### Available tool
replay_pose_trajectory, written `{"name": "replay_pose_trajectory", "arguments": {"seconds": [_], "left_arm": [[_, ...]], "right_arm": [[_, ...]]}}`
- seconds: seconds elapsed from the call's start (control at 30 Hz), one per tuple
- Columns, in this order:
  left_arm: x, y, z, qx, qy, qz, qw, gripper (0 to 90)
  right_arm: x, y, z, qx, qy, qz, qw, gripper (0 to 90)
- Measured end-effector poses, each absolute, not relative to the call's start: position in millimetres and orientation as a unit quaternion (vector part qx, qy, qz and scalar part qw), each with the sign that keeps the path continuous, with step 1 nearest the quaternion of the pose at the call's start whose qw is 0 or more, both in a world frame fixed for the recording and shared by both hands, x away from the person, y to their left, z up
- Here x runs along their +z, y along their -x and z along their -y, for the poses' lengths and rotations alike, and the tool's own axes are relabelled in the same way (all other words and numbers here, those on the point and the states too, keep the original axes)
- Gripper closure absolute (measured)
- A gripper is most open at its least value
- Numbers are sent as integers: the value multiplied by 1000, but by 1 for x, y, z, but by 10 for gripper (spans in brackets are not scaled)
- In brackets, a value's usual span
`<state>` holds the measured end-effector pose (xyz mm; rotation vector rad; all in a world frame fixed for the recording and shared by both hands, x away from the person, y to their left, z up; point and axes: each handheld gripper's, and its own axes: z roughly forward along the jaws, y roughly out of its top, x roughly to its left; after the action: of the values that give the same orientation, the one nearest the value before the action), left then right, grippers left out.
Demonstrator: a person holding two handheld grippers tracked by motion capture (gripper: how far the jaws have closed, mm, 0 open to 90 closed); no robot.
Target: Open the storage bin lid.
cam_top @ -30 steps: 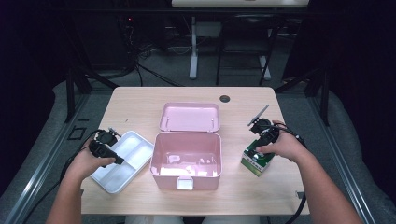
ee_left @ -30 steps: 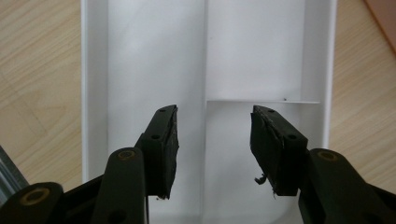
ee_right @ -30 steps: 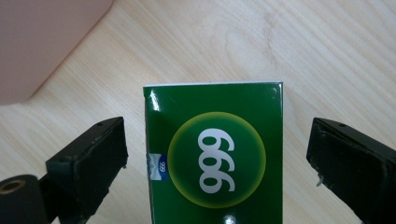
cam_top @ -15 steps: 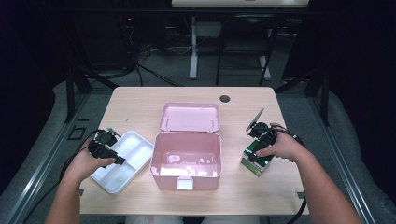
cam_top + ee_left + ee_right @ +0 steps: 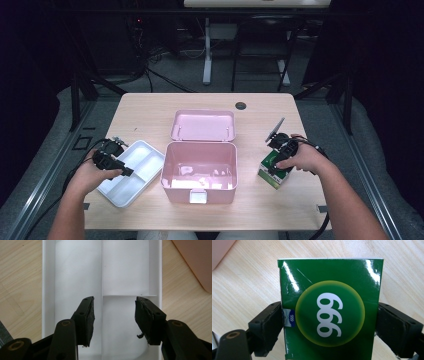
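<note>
Right gripper (image 5: 329, 322) points down from a palm-down hand (image 5: 302, 159), jaws just closing, pads touching the green box (image 5: 329, 307) standing on the table (image 5: 150, 107). Left gripper (image 5: 113, 315) hovers open above the white tray (image 5: 48, 277)

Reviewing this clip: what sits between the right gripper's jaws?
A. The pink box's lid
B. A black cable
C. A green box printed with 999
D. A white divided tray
C: in the right gripper view the green box fills the gap between the right gripper's two black jaws, both pads against its sides, standing on the wooden table.
</note>
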<state>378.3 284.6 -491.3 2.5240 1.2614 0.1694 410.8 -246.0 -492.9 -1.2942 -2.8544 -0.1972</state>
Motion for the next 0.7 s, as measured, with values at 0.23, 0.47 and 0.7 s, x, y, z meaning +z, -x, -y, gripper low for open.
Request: {"name": "replay_pose_trajectory", "arguments": {"seconds": [0.23,0.47,0.7], "left_arm": [[-490,-378,-284,61,-881,-442,159,500],[-490,-378,-286,63,-881,-441,158,500],[-488,-377,-285,63,-882,-438,161,500]], "right_arm": [[-493,-413,246,-61,410,910,5,149],[-492,-414,243,-50,412,910,7,156],[-490,-414,242,-41,416,908,8,161]]}}
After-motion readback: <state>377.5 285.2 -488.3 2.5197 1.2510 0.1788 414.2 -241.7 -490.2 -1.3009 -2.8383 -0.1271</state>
